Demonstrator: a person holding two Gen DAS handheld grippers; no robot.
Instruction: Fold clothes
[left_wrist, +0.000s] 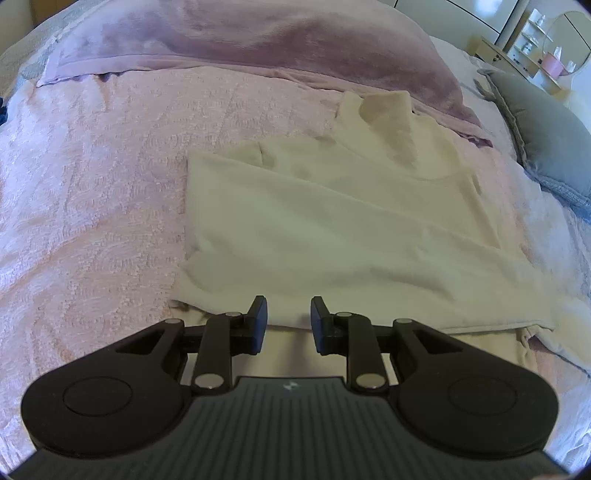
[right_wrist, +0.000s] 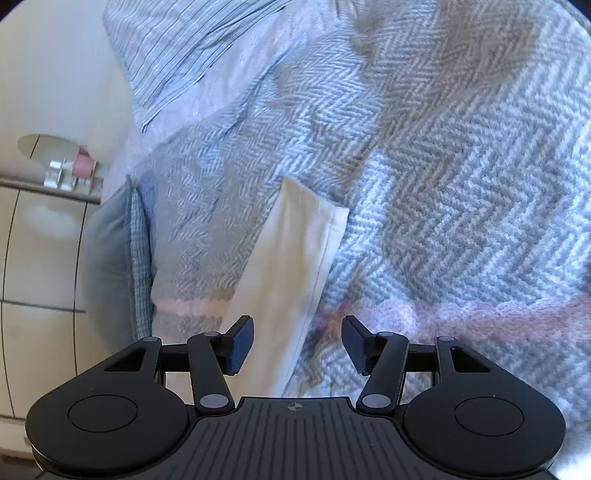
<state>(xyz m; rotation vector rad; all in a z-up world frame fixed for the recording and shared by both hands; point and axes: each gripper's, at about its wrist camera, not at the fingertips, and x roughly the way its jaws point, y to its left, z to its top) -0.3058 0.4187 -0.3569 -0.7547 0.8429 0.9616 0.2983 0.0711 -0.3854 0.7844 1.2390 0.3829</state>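
Left gripper (left_wrist: 288, 317): spread, nothing between the pads. Hangs just over the near hem (left_wrist: 424, 326) of a white top (left_wrist: 332, 229), close to that hem's left corner.

Right gripper (right_wrist: 297, 343): spread wider, also empty. Hovers over the top's sleeve (right_wrist: 291, 266), about midway along it, with the cuff (right_wrist: 314, 214) farther out.

Top: spread on a pink blanket (left_wrist: 92, 184), collar (left_wrist: 384, 107) at the far end, standing up a little and touching a mauve blanket (left_wrist: 221, 37) beyond. Shows a diagonal layer across the body, perhaps one side already turned in; cannot tell for sure. Sleeve: stretched out flat to the top's right, onto a grey herringbone throw (right_wrist: 443, 184), with a grey cushion (left_wrist: 546, 140) past it.

Handling, as a judgement: light, soft, limp knit. Will sag and drape from any single pinch and slide little on the fuzzy blanket. Not fragile, not slippery. Likely to drag the bedding's pile along if the pads bite too deep.

Where to take hold: at seamed, doubled edges, which give the pads something firm. For the sleeve, at or near the cuff; for the body, at the hem corners or the shoulder beside the collar. Best pinched shallow, through the top's cloth only, and lifted at two places together so the fold falls straight.
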